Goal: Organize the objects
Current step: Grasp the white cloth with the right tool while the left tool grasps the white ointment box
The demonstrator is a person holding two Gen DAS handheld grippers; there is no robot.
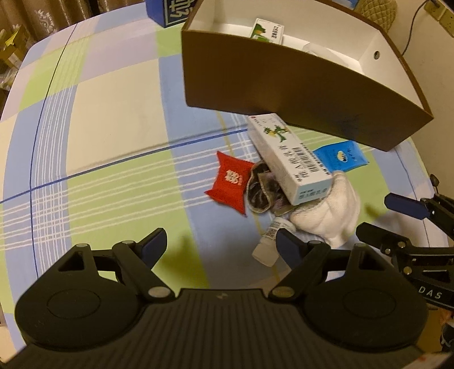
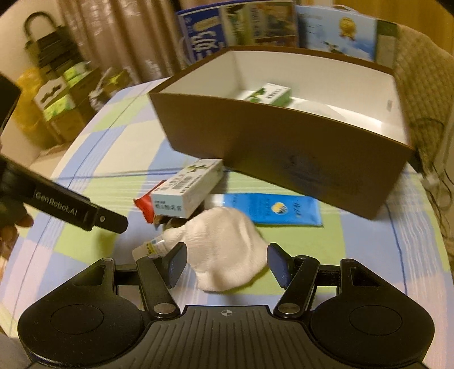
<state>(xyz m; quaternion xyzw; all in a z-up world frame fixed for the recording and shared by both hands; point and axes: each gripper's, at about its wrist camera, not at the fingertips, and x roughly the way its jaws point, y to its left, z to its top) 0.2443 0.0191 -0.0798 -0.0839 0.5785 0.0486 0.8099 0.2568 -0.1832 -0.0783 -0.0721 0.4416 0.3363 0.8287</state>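
Observation:
A brown cardboard box (image 1: 283,85) (image 2: 283,147) with a white inside stands at the back and holds a small green-and-white carton (image 1: 268,30) (image 2: 271,93). In front of it lies a heap: a long white medicine carton (image 1: 286,157) (image 2: 188,187), a red pouch (image 1: 231,183), a dark patterned cloth (image 1: 259,190), a white sock (image 1: 329,210) (image 2: 224,244), a blue packet (image 1: 340,157) (image 2: 272,208) and a small white tube (image 1: 269,241) (image 2: 149,247). My left gripper (image 1: 221,245) is open, just short of the heap. My right gripper (image 2: 227,262) is open with the sock between its fingers.
A checked blue, green and cream cloth (image 1: 113,119) covers the table. Blue printed boxes (image 2: 204,34) and bags stand behind the brown box. Stacked cartons (image 2: 54,93) sit off the table's left edge. A cable (image 1: 414,25) runs down the wall at right.

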